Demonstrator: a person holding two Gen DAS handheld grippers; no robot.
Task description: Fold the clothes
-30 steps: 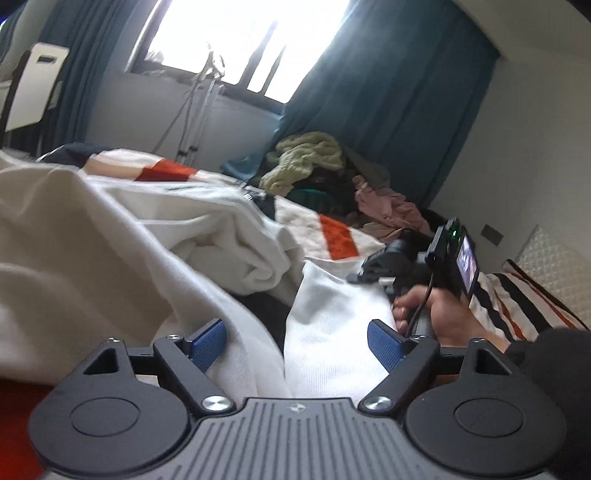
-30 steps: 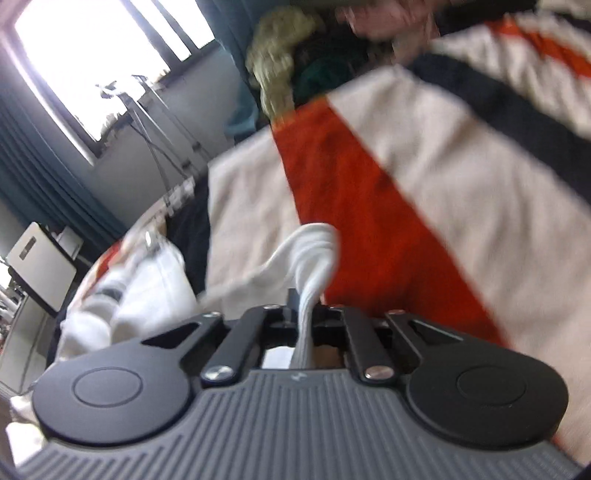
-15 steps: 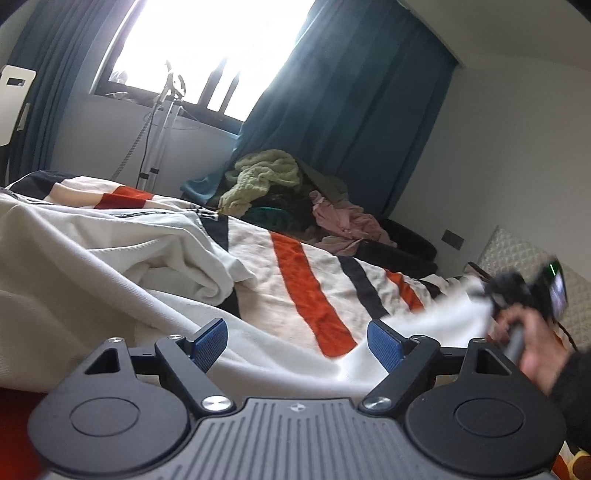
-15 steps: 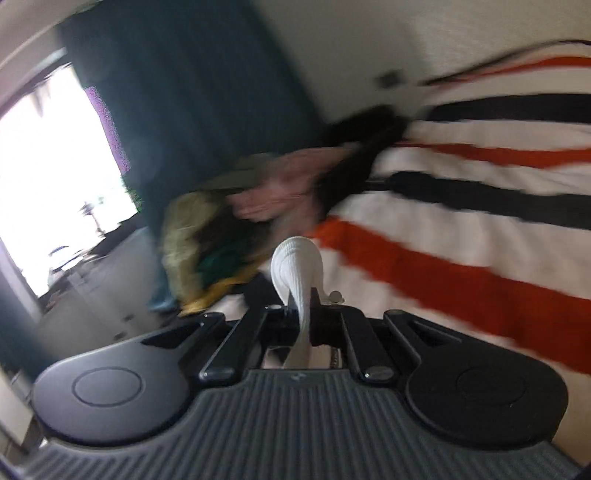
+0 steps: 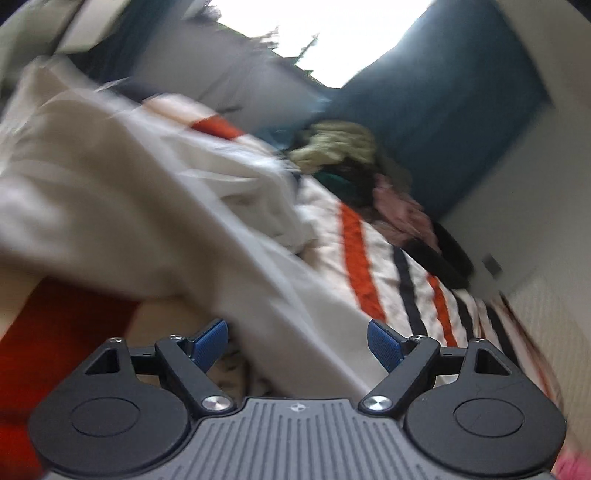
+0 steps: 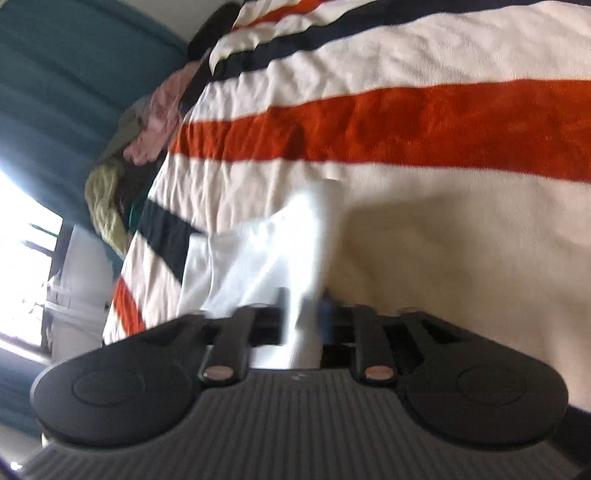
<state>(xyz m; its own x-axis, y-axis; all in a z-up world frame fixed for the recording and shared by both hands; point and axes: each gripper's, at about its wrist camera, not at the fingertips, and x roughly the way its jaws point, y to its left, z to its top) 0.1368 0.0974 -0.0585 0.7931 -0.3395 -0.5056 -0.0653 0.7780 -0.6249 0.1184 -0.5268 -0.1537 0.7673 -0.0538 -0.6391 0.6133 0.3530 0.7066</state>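
Observation:
A cream-white garment (image 5: pixel 122 206) lies crumpled on the striped bed cover, blurred, filling the left of the left wrist view. A stretched edge of it runs down between my left gripper's blue pads. My left gripper (image 5: pixel 297 341) is open and holds nothing. In the right wrist view my right gripper (image 6: pixel 301 314) is shut on a white fold of the garment (image 6: pixel 266 254), which trails away to the left over the cover. Both views are tilted and blurred.
The bed cover (image 6: pixel 424 122) has cream, orange-red and black stripes. A pile of other clothes, yellow-green, dark and pink (image 5: pixel 354 166), sits at the far end by the blue curtain (image 5: pixel 454 110). A bright window (image 5: pixel 314 29) is behind.
My right gripper has carried the white fold across the bed and out of the left view, and the cloth now trails over the cover. My left gripper has tilted, still open.

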